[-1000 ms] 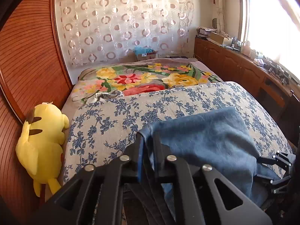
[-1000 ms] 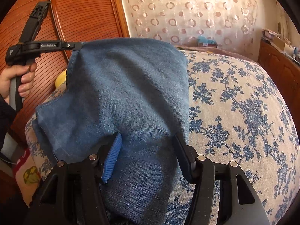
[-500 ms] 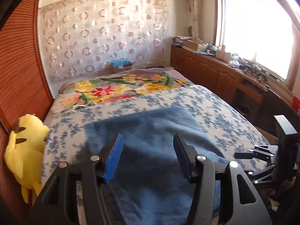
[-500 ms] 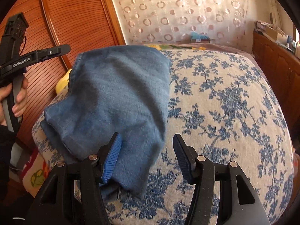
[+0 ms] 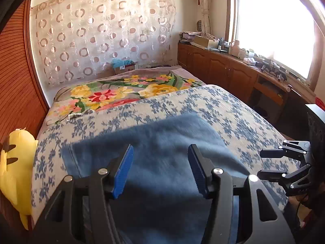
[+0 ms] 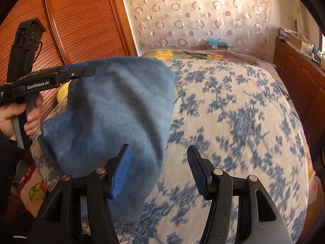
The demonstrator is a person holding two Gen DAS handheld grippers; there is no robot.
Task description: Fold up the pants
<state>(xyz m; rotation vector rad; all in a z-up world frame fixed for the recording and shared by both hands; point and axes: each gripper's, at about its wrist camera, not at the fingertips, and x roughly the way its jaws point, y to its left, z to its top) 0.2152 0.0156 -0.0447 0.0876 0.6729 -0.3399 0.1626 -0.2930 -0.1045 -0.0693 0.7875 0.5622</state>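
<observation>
The blue denim pants (image 5: 162, 134) lie folded flat on the blue-flowered bed cover (image 5: 223, 105), near the bed's front left corner. My left gripper (image 5: 160, 150) hovers open just above them, with only cloth far below its blue pads. In the right wrist view the pants (image 6: 121, 105) fill the left half. There the left gripper (image 6: 91, 70) shows side-on beside their far left corner, held by a hand (image 6: 18, 118). My right gripper (image 6: 158, 150) is open over the pants' right edge, holding nothing. It also shows at the right edge (image 5: 261, 163).
A yellow plush toy (image 5: 14, 162) leans between the bed and the wooden wall panel (image 6: 85, 20) on the left. A flowered blanket (image 5: 113, 95) covers the far end of the bed. Wooden cabinets (image 5: 223, 71) with clutter run along the window side.
The left gripper let go of the pants' corner, opened and drew back. The lifted denim dropped flat on the bed. The right gripper drew back a little and stayed open.
</observation>
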